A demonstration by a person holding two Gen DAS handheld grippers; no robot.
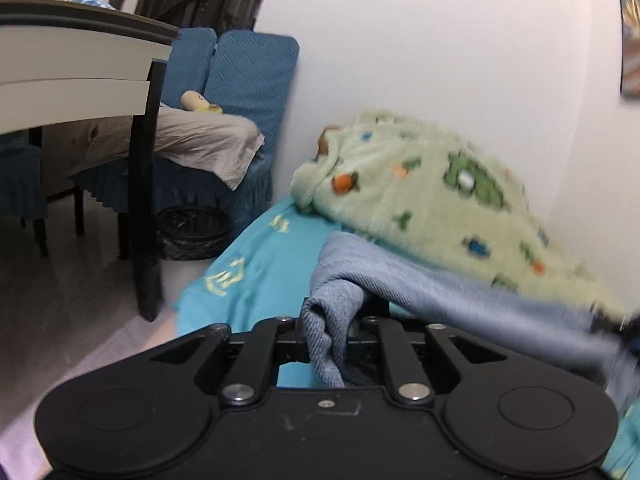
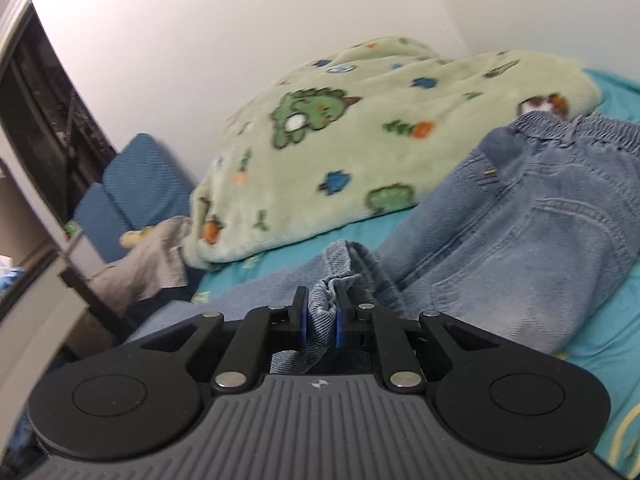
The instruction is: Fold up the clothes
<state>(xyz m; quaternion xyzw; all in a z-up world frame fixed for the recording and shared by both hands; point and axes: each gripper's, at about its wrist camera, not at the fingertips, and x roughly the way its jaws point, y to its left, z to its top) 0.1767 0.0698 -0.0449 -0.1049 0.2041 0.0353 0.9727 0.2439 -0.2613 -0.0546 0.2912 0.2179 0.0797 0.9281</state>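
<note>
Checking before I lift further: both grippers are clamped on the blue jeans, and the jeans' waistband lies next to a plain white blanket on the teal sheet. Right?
Not quite. The blanket is pale green with dinosaur prints, as the right wrist view shows. The rest holds: left gripper and right gripper both clamp the jeans.

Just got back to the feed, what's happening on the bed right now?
Both grippers are clamped on the blue jeans. The left gripper pinches a bunched fold of denim; the right gripper grips another bunched edge between its blue pads. The jeans lie on the turquoise sheet, waistband toward the far end, beside a green dinosaur-print fleece blanket. No fold is finished yet.
</note>
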